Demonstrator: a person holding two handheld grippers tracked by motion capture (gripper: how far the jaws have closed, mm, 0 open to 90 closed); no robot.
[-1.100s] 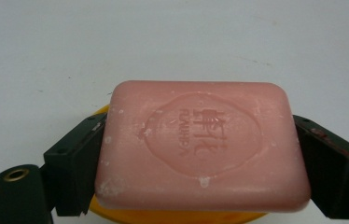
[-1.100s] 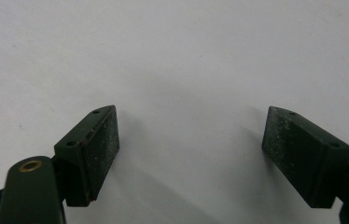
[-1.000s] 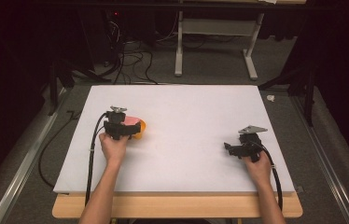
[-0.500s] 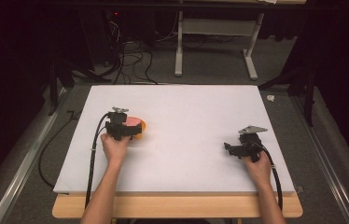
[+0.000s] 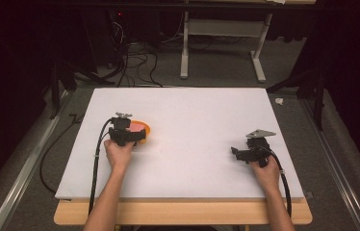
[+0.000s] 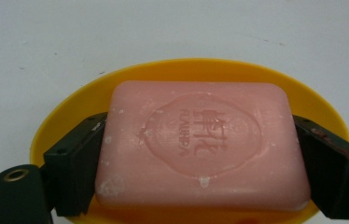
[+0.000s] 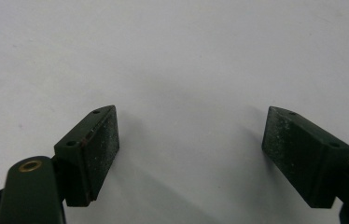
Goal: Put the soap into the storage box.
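White table (image 5: pixel 192 115) carries a pink soap bar (image 6: pixel 203 140) lying in a yellow dish (image 6: pixel 312 107) at its left side; the left gripper (image 6: pixel 196 158) clasps the bar's ends. Well apart, the right gripper (image 7: pixel 189 154) gapes wide over bare table.

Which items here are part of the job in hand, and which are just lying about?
In the job:
- pink soap bar, between the left gripper's jaws
- yellow soap dish under it
- left gripper

Lying about or idle:
- right gripper, jaws open over bare white table
- cables on the floor behind the table
- white stand beyond the table
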